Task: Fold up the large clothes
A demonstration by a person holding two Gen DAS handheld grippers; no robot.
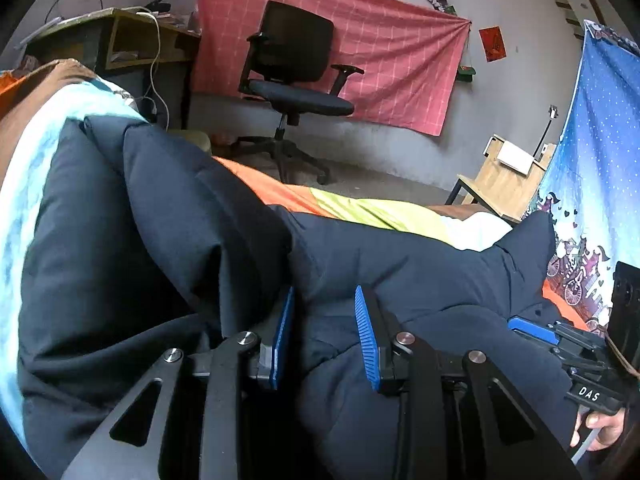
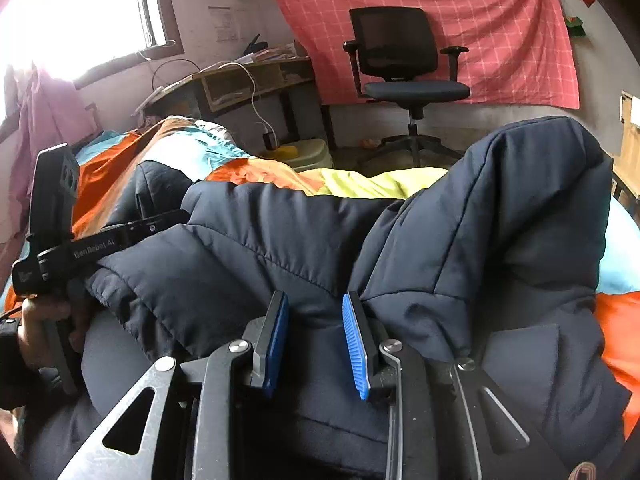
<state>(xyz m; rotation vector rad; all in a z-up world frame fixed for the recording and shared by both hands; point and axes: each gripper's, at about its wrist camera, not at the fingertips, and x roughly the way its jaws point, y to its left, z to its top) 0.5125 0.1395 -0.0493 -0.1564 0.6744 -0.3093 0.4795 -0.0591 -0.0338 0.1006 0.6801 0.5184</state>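
Both the left gripper [image 1: 325,334] and the right gripper [image 2: 316,340] clamp folds of the navy padded jacket [image 2: 280,248], which lies bunched on the orange and yellow bedspread [image 2: 360,184]. The right tool's body reads "DAS", the left's "Gen Rebel AI", roughly.

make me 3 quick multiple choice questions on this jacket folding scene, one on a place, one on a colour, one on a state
1. Where does the office chair stand?
A. in front of the pink checked cloth on the wall
B. under the window
C. on the bed

2. What colour are the pads on the gripper fingers?
A. red
B. blue
C. green

3. What is the right gripper doing?
A. hanging free with nothing between its fingers
B. holding a phone
C. gripping a fold of the navy puffer jacket

Answers:
1 A, the cloth hangs right behind the chair's back.
2 B, ribbed blue pads show in both wrist views.
3 C, dark padded fabric fills the gap between its fingers.
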